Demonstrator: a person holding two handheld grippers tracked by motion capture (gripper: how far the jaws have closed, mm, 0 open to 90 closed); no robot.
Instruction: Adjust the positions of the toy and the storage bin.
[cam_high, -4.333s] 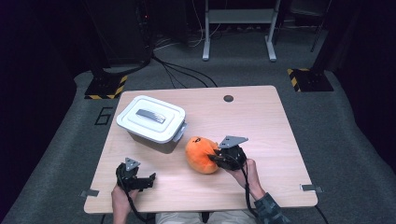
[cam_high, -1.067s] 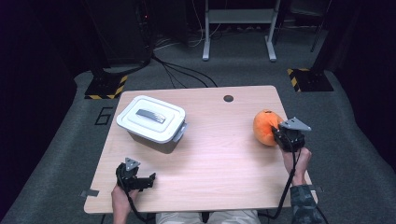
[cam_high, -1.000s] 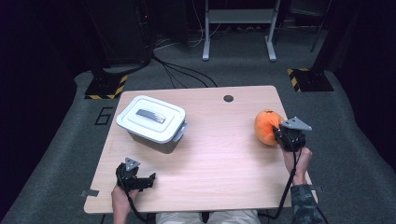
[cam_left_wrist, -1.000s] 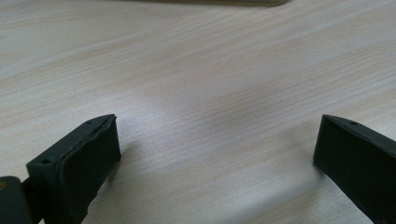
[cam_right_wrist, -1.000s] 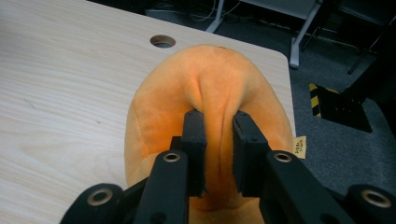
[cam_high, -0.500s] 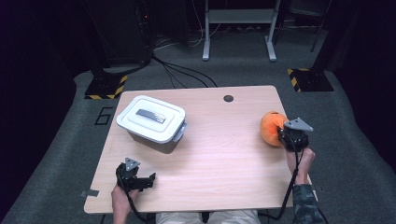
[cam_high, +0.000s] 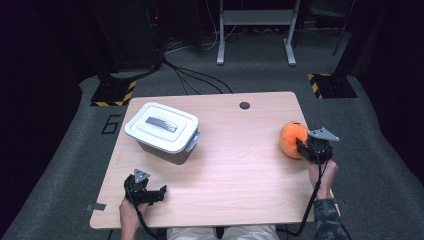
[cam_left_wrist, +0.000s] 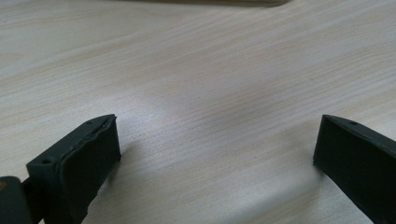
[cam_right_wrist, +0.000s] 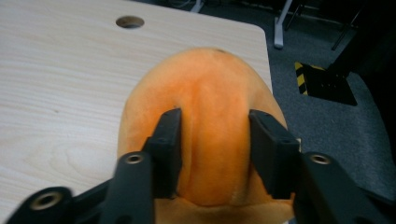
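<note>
Object: round orange plush toy (cam_high: 293, 139), resting on pale wooden table (cam_high: 235, 170), three o'clock edge.
Right gripper (cam_right_wrist: 215, 140): jaws just been opening, toy between them, grip loosening.
Bearing: toy at ten o'clock, touching.
Left gripper (cam_left_wrist: 215, 149): wide, empty, well apart.

Bright tabletop, dark surroundings, perhaps soft

On the table (cam_high: 220, 165), the lidded box (cam_high: 162, 131) sits toward the far left, and the cable hole (cam_high: 244, 105) is at the middle of the far edge. The plush toy (cam_high: 293, 138) rests near the right edge, well apart from the box. My right gripper (cam_high: 301, 148) is just behind it on my side, a jaw on either flank. My left gripper (cam_high: 159, 193) lies near the front left edge, in front of the box, with bare tabletop between its jaws.
</note>
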